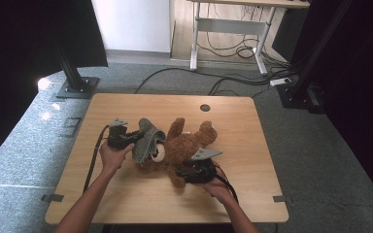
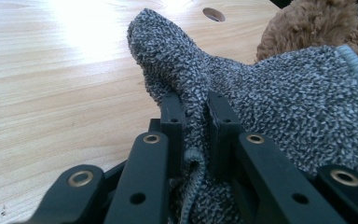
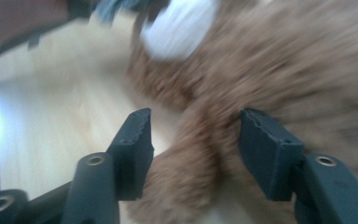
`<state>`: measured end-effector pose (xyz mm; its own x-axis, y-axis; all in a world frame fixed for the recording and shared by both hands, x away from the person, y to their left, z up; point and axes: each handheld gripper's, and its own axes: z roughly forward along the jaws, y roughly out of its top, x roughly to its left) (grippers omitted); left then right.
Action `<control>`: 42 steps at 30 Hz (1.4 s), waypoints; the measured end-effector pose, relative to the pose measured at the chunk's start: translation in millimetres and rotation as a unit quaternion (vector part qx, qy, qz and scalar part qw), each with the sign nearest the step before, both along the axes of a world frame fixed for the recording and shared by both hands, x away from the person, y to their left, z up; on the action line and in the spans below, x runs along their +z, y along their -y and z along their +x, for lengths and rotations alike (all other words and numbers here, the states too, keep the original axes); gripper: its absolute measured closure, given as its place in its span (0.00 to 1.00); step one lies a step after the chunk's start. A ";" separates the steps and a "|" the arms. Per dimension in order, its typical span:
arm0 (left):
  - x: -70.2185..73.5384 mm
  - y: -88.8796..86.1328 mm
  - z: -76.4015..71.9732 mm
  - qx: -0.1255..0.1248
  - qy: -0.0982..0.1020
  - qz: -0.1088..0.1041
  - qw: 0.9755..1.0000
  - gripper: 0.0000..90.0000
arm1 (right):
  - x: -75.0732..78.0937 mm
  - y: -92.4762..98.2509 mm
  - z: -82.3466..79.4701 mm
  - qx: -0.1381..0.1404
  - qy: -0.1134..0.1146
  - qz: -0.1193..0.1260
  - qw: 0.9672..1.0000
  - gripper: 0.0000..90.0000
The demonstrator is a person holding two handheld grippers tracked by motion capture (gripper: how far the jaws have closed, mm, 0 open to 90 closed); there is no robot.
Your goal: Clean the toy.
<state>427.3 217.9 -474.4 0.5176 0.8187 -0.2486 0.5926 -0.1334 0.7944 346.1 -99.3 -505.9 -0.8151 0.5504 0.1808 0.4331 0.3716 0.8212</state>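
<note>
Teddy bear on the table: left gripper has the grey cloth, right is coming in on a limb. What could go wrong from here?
1. The right gripper straddles a limb of the bear with jaws apart; the right gripper view is blurred, so closing now may catch only loose fur and slip.
2. The left gripper pinches just a thin fold of the cloth; a tug could pull it free.
3. The bear lies loose on the table, so a pull may drag it.

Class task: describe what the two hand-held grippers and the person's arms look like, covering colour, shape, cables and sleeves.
Both grippers are black, and each carries a grey three-cornered plate on top. The left gripper trails a black cable toward the table's near edge; the right gripper trails one past the wrist. Up close, the jaws are flat black bars with brass-ringed holes, ending in blocky dark pads. The forearms are bare, with no sleeves in view.
</note>
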 end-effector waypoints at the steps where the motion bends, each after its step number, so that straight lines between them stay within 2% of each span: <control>1: 0.0 0.0 -0.4 0.000 0.000 -0.001 1.000 0.88 | 0.0 0.0 0.0 0.000 0.000 0.000 1.000 0.51; 2: -0.2 -0.3 -0.8 -0.002 0.001 -0.003 1.000 0.88 | -3.8 -3.5 -0.1 0.006 -0.004 -0.005 1.000 0.53; 3: -0.9 -1.4 -1.6 -0.006 -0.002 -0.007 1.000 0.88 | -15.1 -12.9 1.8 0.014 -0.017 -0.023 1.000 0.57; 4: -0.9 -1.4 -1.6 -0.006 -0.002 -0.007 1.000 0.88 | -15.1 -12.9 1.8 0.014 -0.017 -0.023 1.000 0.57; 5: -1.5 -2.7 -2.4 -0.008 -0.002 -0.011 1.000 0.88 | -23.9 -19.0 4.0 0.017 -0.023 -0.037 0.999 0.63; 8: -2.2 -3.6 -3.3 -0.010 -0.002 -0.014 1.000 0.88 | -25.8 -20.7 5.9 0.011 -0.023 -0.039 0.999 0.70; 9: -2.3 -4.0 -3.6 -0.011 -0.002 -0.015 1.000 0.88 | -26.0 -20.6 6.8 0.007 -0.020 -0.047 0.999 0.80; 11: -3.2 -5.5 -5.2 -0.021 -0.007 -0.027 0.999 0.88 | -27.4 -20.0 7.1 0.008 -0.027 -0.051 0.998 0.85; 15: -4.2 -6.0 -11.2 -0.035 -0.012 -0.039 0.999 0.88 | -31.0 -21.7 3.2 0.006 -0.029 -0.048 0.998 0.88; 20: 0.8 -8.4 -20.2 -0.038 0.001 -0.047 0.998 0.88 | -33.4 -23.5 0.4 -0.001 -0.025 -0.043 0.999 0.88; 21: 7.1 -11.4 -23.2 -0.043 0.008 -0.068 0.997 0.88 | -33.6 -22.9 0.4 -0.002 -0.025 -0.041 0.999 0.88; 22: 7.1 -11.4 -23.2 -0.043 0.008 -0.068 0.997 0.88 | -33.6 -22.9 0.4 -0.002 -0.025 -0.041 0.999 0.88; 23: 16.4 -12.1 -29.0 -0.058 0.017 -0.092 0.994 0.88 | -33.6 -22.2 0.5 -0.004 -0.025 -0.039 0.999 0.88; 24: 16.4 -12.1 -29.0 -0.058 0.017 -0.092 0.994 0.88 | -33.6 -22.2 0.5 -0.004 -0.025 -0.039 0.999 0.88; 25: 24.4 -8.5 -38.9 -0.080 0.024 -0.106 0.991 0.88 | -33.9 -21.8 0.6 -0.004 -0.024 -0.038 0.999 0.88; 26: 26.3 -6.1 -43.5 -0.091 0.024 -0.109 0.990 0.88 | -33.9 -21.6 0.9 -0.004 -0.025 -0.038 0.999 0.88; 27: 26.3 -6.1 -43.5 -0.091 0.024 -0.109 0.990 0.88 | -33.9 -21.5 1.0 -0.004 -0.026 -0.038 0.999 0.88; 28: 27.0 -4.1 -46.9 -0.101 0.026 -0.112 0.988 0.88 | -34.0 -21.4 1.2 -0.004 -0.026 -0.037 0.999 0.88; 29: 27.1 -0.1 -52.5 -0.119 0.024 -0.117 0.986 0.88 | -34.0 -21.4 1.2 -0.004 -0.026 -0.037 0.999 0.88; 31: 24.1 8.2 -59.7 -0.146 0.012 -0.126 0.981 0.88 | -34.4 -20.7 1.4 -0.005 -0.029 -0.032 0.999 0.88; 32: 17.7 20.2 -65.0 -0.167 -0.007 -0.129 0.978 0.88 | -34.7 -19.8 1.7 -0.006 -0.032 -0.029 0.999 0.88; 33: 17.7 20.2 -65.0 -0.167 -0.007 -0.129 0.978 0.88 | -34.8 -19.5 1.8 -0.006 -0.032 -0.029 0.999 0.88; 34: 11.9 32.0 -69.1 -0.181 -0.017 -0.133 0.974 0.88 | -34.8 -19.4 1.7 -0.007 -0.032 -0.028 0.999 0.87; 35: 8.4 41.0 -71.6 -0.181 -0.015 -0.110 0.977 0.88 | -34.9 -19.2 1.6 -0.007 -0.032 -0.028 0.999 0.87; 36: 5.4 47.2 -72.8 -0.173 -0.010 -0.085 0.981 0.88 | -35.2 -18.9 1.4 -0.008 -0.032 -0.026 0.999 0.87; 37: 1.5 51.1 -72.6 -0.168 -0.013 -0.077 0.983 0.88 | -35.4 -18.6 1.3 -0.008 -0.031 -0.025 0.999 0.87; 40: -5.0 53.5 -71.2 -0.164 -0.024 -0.083 0.983 0.88 | -35.8 -18.0 1.2 -0.009 -0.030 -0.025 0.999 0.87; 42: -8.2 49.5 -73.1 -0.152 -0.014 -0.080 0.985 0.88 | -36.2 -16.7 0.6 -0.012 -0.029 -0.023 0.999 0.88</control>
<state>354.2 168.4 -482.6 0.7235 0.5767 -0.3794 0.5669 -0.1828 0.8032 346.7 -82.6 -542.1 -0.7908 0.5781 0.2013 0.4884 0.3976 0.7768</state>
